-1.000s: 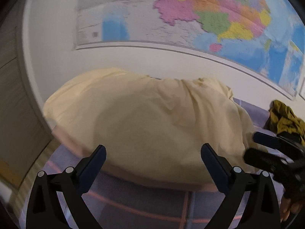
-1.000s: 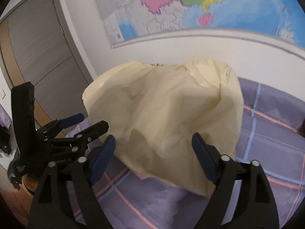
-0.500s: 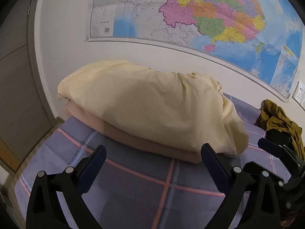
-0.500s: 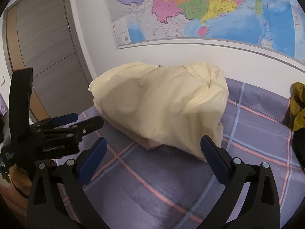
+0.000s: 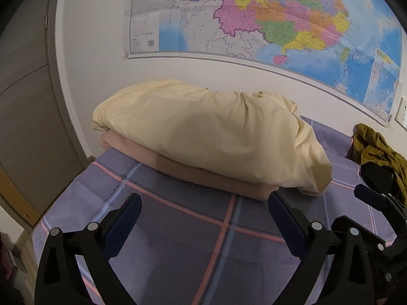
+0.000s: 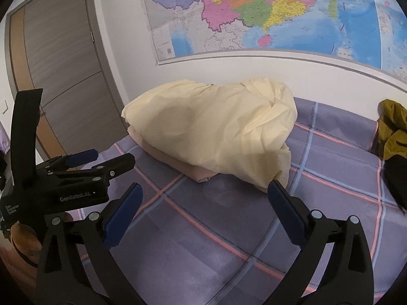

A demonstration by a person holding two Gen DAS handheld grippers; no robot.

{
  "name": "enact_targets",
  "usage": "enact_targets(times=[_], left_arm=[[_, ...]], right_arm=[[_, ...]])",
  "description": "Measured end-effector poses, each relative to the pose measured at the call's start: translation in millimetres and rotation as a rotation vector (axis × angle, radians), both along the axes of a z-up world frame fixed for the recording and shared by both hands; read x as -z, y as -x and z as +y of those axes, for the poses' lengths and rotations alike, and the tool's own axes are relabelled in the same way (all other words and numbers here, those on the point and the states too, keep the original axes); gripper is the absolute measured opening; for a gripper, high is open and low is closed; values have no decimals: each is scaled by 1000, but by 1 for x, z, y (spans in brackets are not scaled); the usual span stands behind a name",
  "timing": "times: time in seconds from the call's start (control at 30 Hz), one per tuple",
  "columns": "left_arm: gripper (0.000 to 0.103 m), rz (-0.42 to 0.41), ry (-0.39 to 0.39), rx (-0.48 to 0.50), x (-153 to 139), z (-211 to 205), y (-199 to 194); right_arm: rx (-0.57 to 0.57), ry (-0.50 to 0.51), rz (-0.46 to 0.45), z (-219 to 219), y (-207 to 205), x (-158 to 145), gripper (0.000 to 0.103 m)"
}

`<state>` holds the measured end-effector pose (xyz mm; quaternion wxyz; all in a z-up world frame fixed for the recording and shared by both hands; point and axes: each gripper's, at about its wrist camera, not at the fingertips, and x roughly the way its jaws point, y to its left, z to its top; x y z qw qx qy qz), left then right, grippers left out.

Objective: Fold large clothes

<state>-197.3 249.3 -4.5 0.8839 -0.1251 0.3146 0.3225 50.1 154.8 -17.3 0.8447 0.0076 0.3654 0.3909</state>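
A folded pale yellow cloth (image 5: 216, 132) (image 6: 216, 132) lies on top of a folded pink cloth (image 5: 198, 172) (image 6: 178, 164), stacked at the far side of the bed by the wall. My left gripper (image 5: 203, 198) stands open over the bedcover, short of the stack, with nothing between its fingers. My right gripper (image 6: 203, 188) is open too, also short of the stack and empty. In the right wrist view the left gripper (image 6: 101, 158) shows at the left. In the left wrist view the right gripper's fingers (image 5: 368, 195) show at the right edge.
The bed has a purple checked cover (image 5: 190, 236) (image 6: 229, 228). An olive-green garment (image 5: 376, 147) (image 6: 391, 132) lies crumpled at the right by the wall. A large map (image 5: 279, 20) hangs above. A grey door (image 6: 63, 76) stands at the left past the bed's edge.
Both grippers have drawn back from the yellow cloth, which now lies settled on the pink one. The right gripper's jaws have spread a little wider.
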Motion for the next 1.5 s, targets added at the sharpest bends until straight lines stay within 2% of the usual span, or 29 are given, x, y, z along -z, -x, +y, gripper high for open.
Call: enact_targets(times=[0.3, 1.5], left_arm=[[96, 0, -29, -3, -3, -12, 5], [96, 22, -23, 7, 2, -26, 10]], right_arm=[[1, -7, -3, -4, 7, -2, 97], [8, -18, -15, -13, 16, -10, 97]])
